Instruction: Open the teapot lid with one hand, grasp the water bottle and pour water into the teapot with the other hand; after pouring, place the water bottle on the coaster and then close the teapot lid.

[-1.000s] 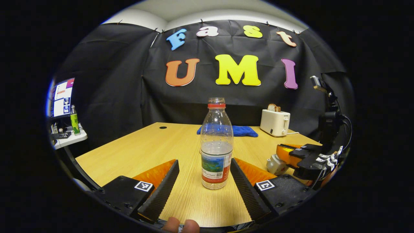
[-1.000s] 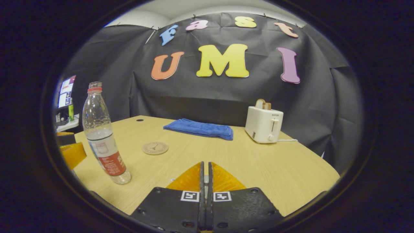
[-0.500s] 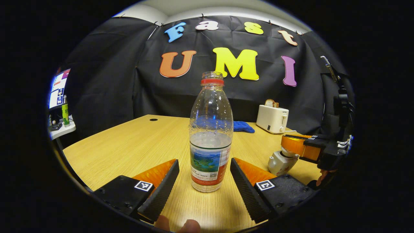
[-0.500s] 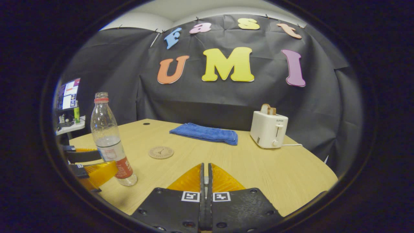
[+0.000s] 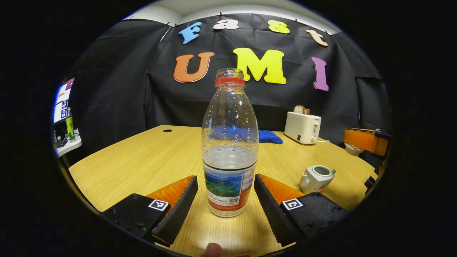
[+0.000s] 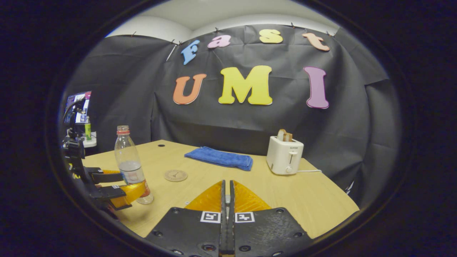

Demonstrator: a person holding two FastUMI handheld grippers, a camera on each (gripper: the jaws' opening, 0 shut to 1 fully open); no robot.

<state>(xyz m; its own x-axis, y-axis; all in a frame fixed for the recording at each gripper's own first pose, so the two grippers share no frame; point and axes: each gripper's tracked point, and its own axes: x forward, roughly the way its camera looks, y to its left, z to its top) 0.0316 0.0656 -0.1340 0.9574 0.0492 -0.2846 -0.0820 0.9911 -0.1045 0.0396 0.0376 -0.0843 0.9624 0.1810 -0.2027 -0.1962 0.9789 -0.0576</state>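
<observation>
Two claws share one wooden counter (image 5: 142,160), so we start with that broad surface and work down. On its far side sit a white toaster (image 6: 284,155) and a folded blue towel (image 6: 218,157), both well apart from our work. Next in size is the water bottle (image 5: 229,142), upright, uncapped and roughly half full, standing between the fingers of the left claw (image 5: 225,205); those fingers are spread wide, with a gap on each side of the label, so nothing is gripped yet. We judge the step in hand to be the grasp: we should close evenly on the labelled lower body, keep the bottle vertical, and squeeze only enough to hold, since thin plastic with an open neck could spill if crushed or tipped. The teapot (image 5: 316,178) stands open on the counter to the right of the bottle. Its lid (image 5: 351,149) hangs off to the right in the right claw (image 5: 362,140), seen in the left gripper view; in the right gripper view that claw's fingers (image 6: 214,195) are pressed almost together on a small pale thing, which we take to be the lid's knob. Smallest, the round coaster (image 6: 175,175) lies beyond the bottle, waiting for it after the pour.
</observation>
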